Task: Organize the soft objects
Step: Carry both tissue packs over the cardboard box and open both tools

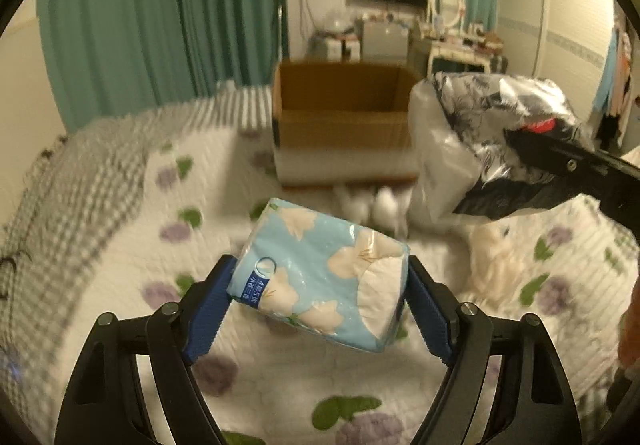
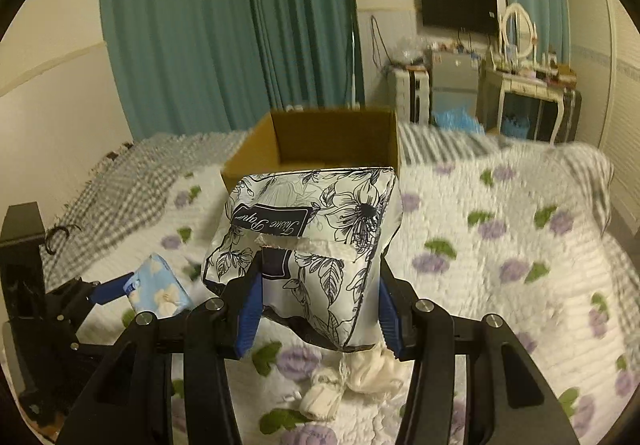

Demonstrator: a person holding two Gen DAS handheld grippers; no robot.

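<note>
My left gripper (image 1: 320, 277) is shut on a light blue tissue pack (image 1: 316, 277) with white flowers, held above the bed. It also shows in the right wrist view (image 2: 158, 291). My right gripper (image 2: 318, 285) is shut on a black-and-white floral tissue pack (image 2: 308, 245), held above the bed in front of an open cardboard box (image 2: 332, 137). In the left wrist view that pack (image 1: 492, 141) hangs to the right of the box (image 1: 344, 125). White socks (image 2: 352, 381) lie on the quilt below the right gripper.
The bed has a white quilt with purple flowers (image 2: 500, 245) and a grey checked blanket (image 1: 80, 181) on the left. Teal curtains (image 2: 224, 25), a wall TV (image 2: 460, 9) and a dressing table (image 2: 528, 85) stand behind.
</note>
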